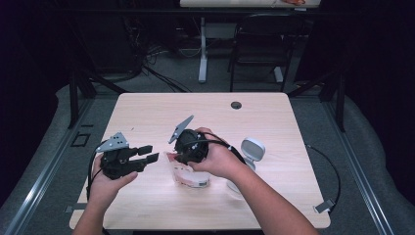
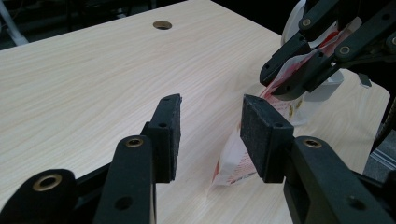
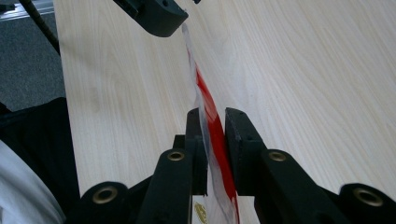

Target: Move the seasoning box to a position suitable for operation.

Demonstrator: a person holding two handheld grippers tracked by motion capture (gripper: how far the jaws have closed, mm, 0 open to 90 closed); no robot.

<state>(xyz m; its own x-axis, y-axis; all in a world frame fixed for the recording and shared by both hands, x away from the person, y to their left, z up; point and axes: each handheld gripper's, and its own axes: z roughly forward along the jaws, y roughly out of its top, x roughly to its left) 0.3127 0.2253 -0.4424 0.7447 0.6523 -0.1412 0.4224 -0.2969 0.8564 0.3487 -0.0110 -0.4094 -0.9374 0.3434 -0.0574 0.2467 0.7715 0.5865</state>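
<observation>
High view first: the right tongs [image 1: 177, 155] come down on the top edge of a red-and-white packet [image 1: 188, 175] that lies near the middle of the desk [image 1: 147, 110], and the left tongs [image 1: 149, 154] hover just to the left of the packet, off the wood. A grey-white round gadget on a stand [image 1: 252, 149] sits just right of the packet, behind the right forearm; a cable hole [image 1: 236, 105] lies well beyond it.

Left gripper view now: the left tongs [image 2: 210, 133] stand released, nothing between the pads, with the packet [image 2: 243, 161] just ahead and the right tongs [image 2: 282, 81] pinching its raised upper edge.

Right gripper view: the right tongs [image 3: 214, 149] are clenched on the packet's [image 3: 212, 123] thin red-striped edge, film sandwiched between the pads; one pad of the left tongs [image 3: 159, 16] waits at the far end of that edge.

My read: this is the gripping step of opening or lifting the packet. Next, the left tongs need to close on the free end without slipping off thin film. Nothing blocks the way; the gadget only crowds the right arm.
</observation>
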